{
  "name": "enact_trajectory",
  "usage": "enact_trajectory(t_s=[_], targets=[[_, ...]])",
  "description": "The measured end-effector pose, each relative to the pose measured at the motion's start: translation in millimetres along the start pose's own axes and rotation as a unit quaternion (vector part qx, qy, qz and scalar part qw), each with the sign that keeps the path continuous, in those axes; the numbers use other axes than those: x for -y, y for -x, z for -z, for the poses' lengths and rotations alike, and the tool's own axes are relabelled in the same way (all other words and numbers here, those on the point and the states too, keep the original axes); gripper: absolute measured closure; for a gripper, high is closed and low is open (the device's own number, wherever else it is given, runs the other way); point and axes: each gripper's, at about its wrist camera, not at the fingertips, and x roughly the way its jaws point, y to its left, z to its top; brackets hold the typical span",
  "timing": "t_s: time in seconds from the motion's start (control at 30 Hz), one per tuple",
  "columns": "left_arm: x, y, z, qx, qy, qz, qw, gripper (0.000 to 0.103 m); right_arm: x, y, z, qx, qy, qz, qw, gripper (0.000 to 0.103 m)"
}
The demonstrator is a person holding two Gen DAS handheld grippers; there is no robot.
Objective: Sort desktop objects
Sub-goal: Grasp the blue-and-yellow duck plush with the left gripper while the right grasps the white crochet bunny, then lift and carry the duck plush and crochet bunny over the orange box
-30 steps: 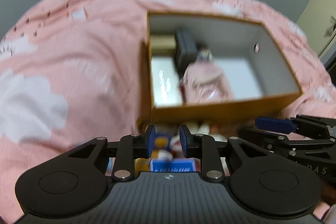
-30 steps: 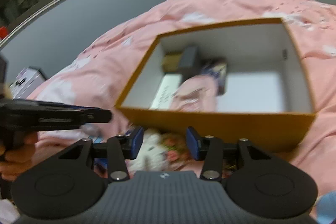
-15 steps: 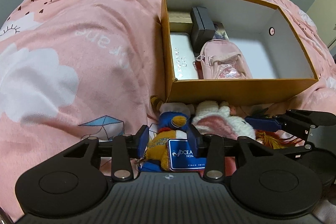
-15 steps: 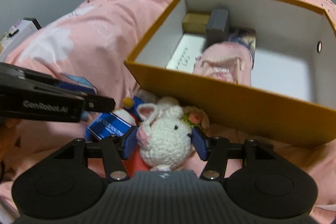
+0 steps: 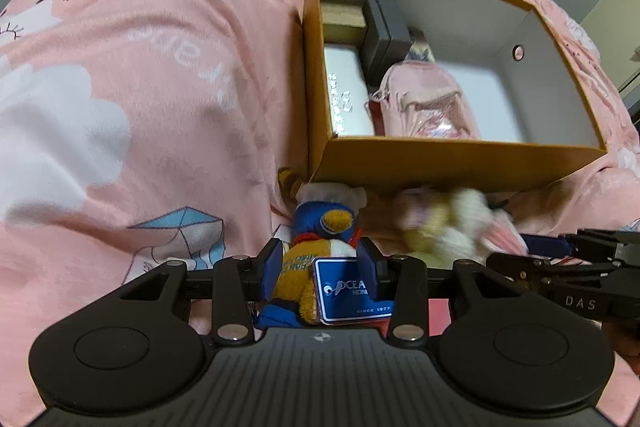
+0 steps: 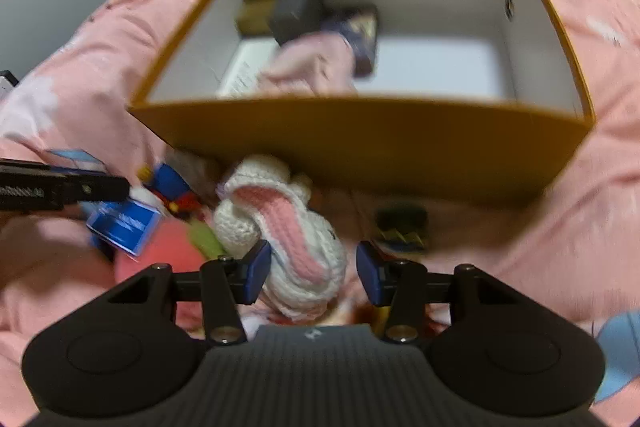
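Pink bedspread (image 5: pixel 160 75), orange box (image 5: pixel 440 167), plush toys (image 5: pixel 324 227)

I see a pink quilt (image 5: pixel 160 75) printed with white clouds and a blue kite. The box (image 5: pixel 440 163) is mustard outside, white inside. My penguin (image 5: pixel 320 227) is blue and orange with a blue tag; the bunny (image 6: pixel 296 239) is white with a pink ear. The pads (image 6: pixel 256 267) are blue.

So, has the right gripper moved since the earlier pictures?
Yes. The right gripper has come down toward the white crocheted bunny; the orange box now stands higher in its view.
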Motion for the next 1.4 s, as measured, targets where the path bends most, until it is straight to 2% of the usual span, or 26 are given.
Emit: enact_trajectory(t_s=[0.13, 0.4, 0.6, 0.73, 0.97, 1.13, 1.27, 1.4], targets=[[-3.3, -7.5, 1.7, -0.011, 0.010, 0.008, 0.9998, 0.053, 0.9, -4.4, 3.9, -0.010, -0.002, -0.008, 1.000, 0.053], [-14.9, -18.4, 0.5, -0.026, 0.047, 0.030, 0.9981, 0.049, 0.5, 1.1, -3.3, 0.003, 0.026, 0.003, 1.000, 0.051], [-22.6, -26.5, -0.5, -0.034, 0.071, 0.032, 0.9964, 0.049, -3.4, -1.6, -11.2, 0.008, 0.070, 0.008, 0.997, 0.051], [-20.3, -30.9, -1.3, -0.037, 0.069, 0.026, 0.9966, 0.049, -4.4, -9.0, -17.1, 0.000, 0.081, -0.007, 0.997, 0.051], [-17.6, -48.0, -1.2, -0.048, 0.063, 0.018, 0.9967, 0.048, -6.1, -22.8, -21.4, -0.021, 0.073, -0.057, 0.995, 0.050], [-11.9, -50.7, 1.0, -0.046, 0.049, 0.008, 0.9977, 0.047, -13.3, -26.1, -19.2, -0.025, 0.089, -0.062, 0.994, 0.050], [-13.2, -46.3, 5.2, -0.035, 0.050, 0.010, 0.9981, 0.053, -21.4, -29.3, -12.1, -0.034, 0.108, -0.060, 0.992, 0.053], [-12.0, -35.9, 9.7, -0.020, 0.049, 0.010, 0.9985, 0.055, -23.1, -20.0, -3.7, -0.017, 0.116, -0.052, 0.992, 0.058]])
